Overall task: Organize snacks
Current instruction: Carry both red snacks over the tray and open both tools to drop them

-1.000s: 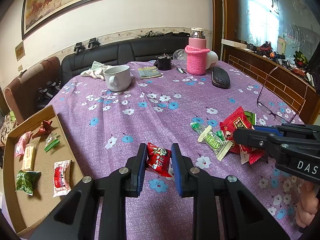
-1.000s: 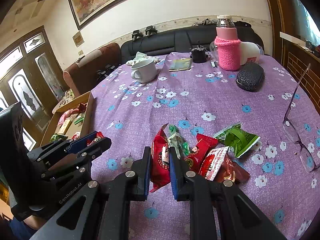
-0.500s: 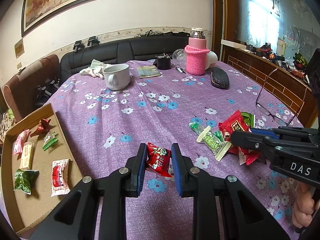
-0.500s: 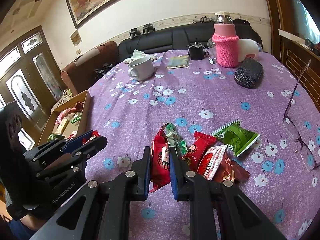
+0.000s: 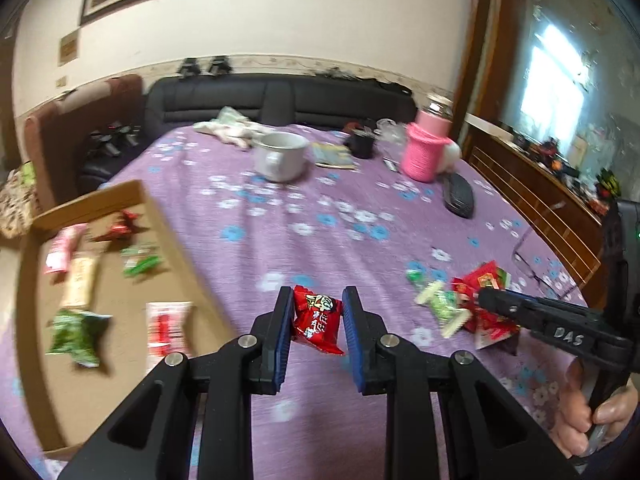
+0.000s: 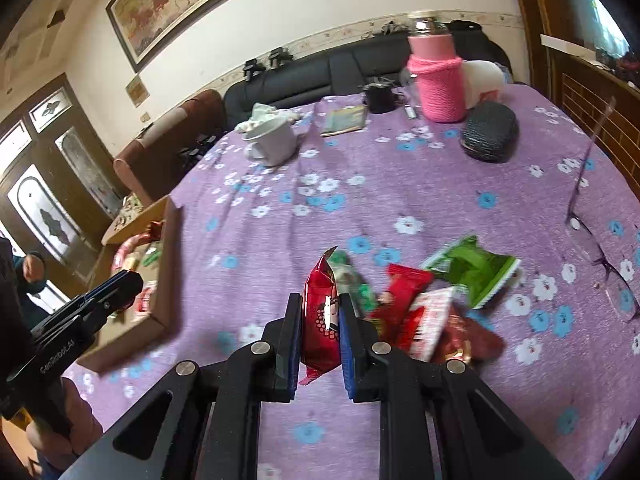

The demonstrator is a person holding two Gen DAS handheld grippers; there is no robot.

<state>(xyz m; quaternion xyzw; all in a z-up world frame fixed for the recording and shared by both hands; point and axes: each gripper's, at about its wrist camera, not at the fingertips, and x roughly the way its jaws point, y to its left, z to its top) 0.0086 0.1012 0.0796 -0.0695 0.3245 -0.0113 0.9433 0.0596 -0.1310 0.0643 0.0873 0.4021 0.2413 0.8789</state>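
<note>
Two snack packets, one clamped in each of our grippers, above the purple flowered bench (image 5: 320, 216).

Our left gripper (image 5: 317, 312) has its jaws nearly closed on a small red candy packet (image 5: 317, 320), held clear of the cloth just beside the cardboard tray (image 5: 132, 296), where a green packet (image 5: 76, 332), a red-and-white packet (image 5: 166, 328) and a few other snacks lie. Our right gripper (image 6: 320, 320) has its jaws pinched tight on a tall dark red packet (image 6: 320, 320) standing upright between them, at the near edge of the loose snack pile (image 6: 424, 300), whose green bag (image 6: 472, 272) lies farthest out. A white mug (image 6: 272, 142), a pink knitted bottle (image 6: 438, 76) and a black case (image 6: 488, 130) stand well apart at the far end.
</note>
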